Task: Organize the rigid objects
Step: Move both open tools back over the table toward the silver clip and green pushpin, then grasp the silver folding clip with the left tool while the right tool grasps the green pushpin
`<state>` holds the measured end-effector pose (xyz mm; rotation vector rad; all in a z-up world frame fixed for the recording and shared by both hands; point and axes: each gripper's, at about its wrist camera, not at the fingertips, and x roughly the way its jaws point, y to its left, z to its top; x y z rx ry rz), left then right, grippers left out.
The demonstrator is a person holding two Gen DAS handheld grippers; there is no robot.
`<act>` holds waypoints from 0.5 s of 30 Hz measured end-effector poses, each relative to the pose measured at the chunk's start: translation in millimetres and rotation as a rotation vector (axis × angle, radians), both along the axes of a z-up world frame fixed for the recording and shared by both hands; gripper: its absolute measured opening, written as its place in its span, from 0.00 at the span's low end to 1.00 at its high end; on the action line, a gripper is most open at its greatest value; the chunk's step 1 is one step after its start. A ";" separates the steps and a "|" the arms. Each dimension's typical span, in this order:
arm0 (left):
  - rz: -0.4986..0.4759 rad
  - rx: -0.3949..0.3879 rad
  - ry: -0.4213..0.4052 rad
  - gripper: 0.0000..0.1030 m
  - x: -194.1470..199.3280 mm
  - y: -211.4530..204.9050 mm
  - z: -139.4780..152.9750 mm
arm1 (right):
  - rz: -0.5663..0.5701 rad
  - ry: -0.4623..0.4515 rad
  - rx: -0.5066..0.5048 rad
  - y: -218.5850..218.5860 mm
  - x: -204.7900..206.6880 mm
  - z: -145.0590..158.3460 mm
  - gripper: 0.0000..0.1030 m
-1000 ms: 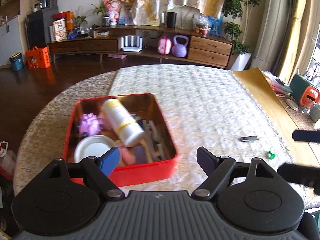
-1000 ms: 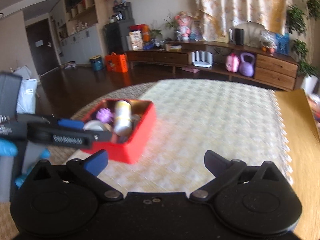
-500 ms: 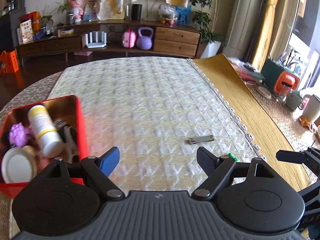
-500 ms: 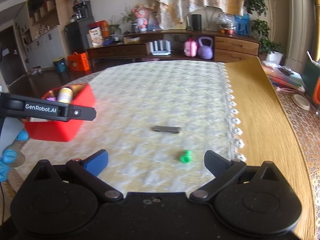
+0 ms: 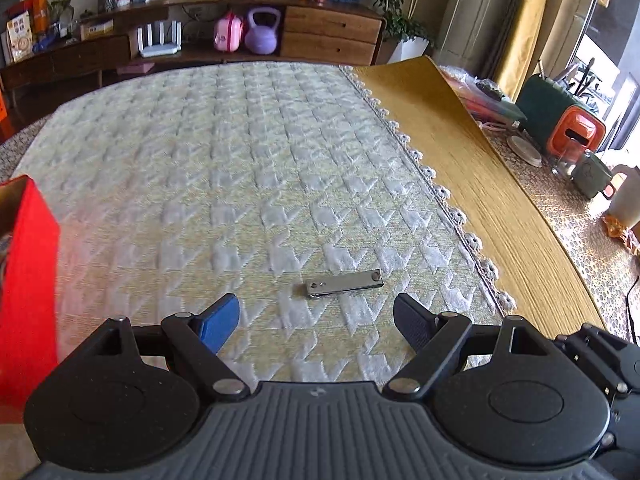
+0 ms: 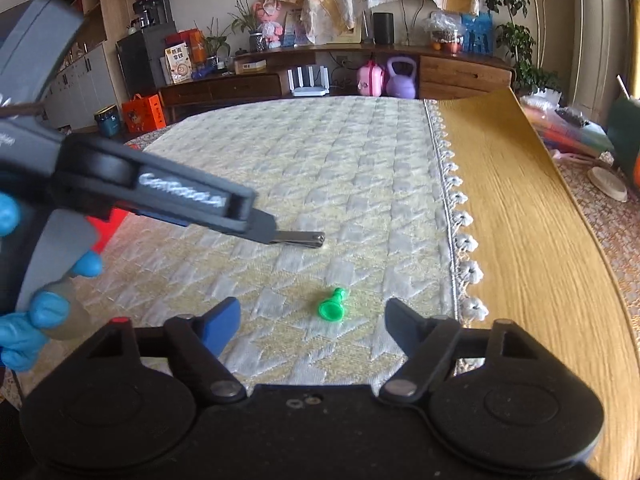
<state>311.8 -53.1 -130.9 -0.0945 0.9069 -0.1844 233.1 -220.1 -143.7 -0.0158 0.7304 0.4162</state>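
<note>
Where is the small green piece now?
In the right wrist view, the green piece lies on the quilted cloth, ahead of the open right gripper, near the lace edge.

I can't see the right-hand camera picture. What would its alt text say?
Open right gripper hovers just behind a small green pawn-shaped piece lying on a quilted cloth; its jaws have just been closing, nothing between them. At left, the left gripper, held by a blue-gloved hand, reaches toward a flat metal piece.
</note>
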 end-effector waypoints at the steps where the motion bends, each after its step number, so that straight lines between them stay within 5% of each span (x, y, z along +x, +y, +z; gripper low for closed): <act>1: 0.002 0.003 0.009 0.82 4.0 -2.8 -3.3 | 0.003 -0.001 0.001 0.6 1.4 -1.5 0.72; 15: 0.000 0.015 0.039 0.82 36.6 -30.6 -26.8 | 0.007 0.013 0.015 0.1 11.5 -16.2 0.49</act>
